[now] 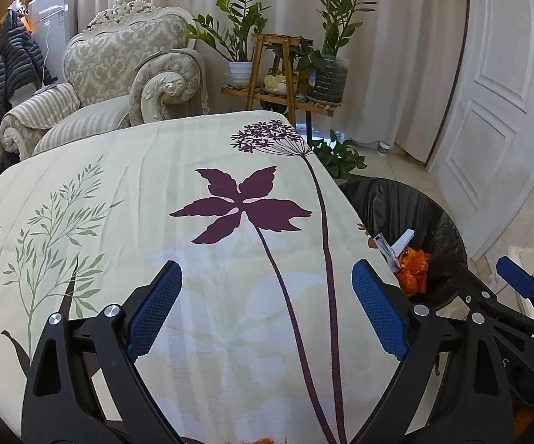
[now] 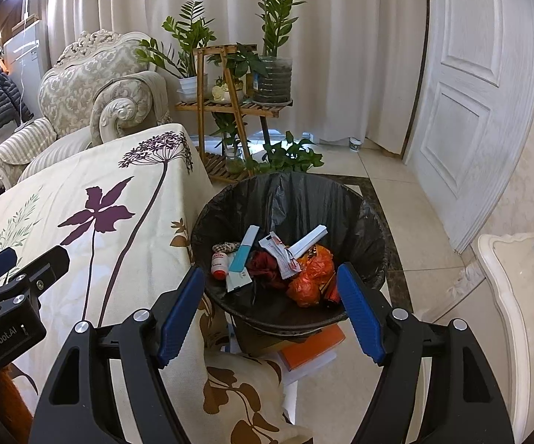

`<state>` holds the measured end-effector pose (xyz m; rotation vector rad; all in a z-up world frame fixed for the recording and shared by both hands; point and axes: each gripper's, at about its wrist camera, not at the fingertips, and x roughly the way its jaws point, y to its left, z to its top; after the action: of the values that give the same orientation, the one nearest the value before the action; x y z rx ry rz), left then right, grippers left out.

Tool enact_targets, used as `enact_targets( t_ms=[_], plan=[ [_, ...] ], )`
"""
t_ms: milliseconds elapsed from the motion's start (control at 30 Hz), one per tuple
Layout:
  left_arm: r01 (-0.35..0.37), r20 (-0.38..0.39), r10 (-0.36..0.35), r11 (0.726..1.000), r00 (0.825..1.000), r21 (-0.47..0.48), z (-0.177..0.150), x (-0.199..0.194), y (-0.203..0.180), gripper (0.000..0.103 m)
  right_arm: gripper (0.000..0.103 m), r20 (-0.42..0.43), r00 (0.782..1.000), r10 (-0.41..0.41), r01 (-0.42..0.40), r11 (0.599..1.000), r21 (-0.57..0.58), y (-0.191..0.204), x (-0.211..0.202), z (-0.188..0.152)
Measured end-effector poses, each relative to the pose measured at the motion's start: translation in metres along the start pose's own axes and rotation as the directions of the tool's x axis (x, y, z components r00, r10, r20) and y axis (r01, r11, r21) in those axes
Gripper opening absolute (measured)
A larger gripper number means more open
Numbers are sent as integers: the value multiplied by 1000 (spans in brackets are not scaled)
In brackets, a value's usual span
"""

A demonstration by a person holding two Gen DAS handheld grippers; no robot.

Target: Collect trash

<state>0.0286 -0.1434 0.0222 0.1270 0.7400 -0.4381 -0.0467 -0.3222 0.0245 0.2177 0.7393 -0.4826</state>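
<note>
Both the left gripper and the right gripper stand with jaws wide apart and empty, the right one above the bin beside the cloth-covered surface. The trash lies in its black liner: an orange bag, wrappers, a small bottle. It looks light, crinkly and soft, so I'd pinch the liner's thin, slippery rim, bunching it first.

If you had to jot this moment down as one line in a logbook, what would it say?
left gripper: open, empty, over tablecloth | right gripper: open, empty, above trash bin | bin: holds trash
</note>
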Motion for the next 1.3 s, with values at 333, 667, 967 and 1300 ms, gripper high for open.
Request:
enact_targets(
  t_ms=[333,667,967,1300],
  plan=[
    [-1,0,1,1000,1000,-1,0,1,0,91,72,-3,1000,0,0,1000,0,-1,3,-1],
    [-1,-1,1,1000,1000,-2,-1,2,1,91,72,-6,1000,-1,1,1000,0,0,6,-3],
    [-13,3,13,1000,1000,2,-2,4,1,91,72,-8,1000,-1,1,1000,0,0,7,-4],
    [-13,11,13,1000,1000,7,-1,4,-2,91,72,-9,1000,-1,1,1000,0,0,9,-6]
  ],
)
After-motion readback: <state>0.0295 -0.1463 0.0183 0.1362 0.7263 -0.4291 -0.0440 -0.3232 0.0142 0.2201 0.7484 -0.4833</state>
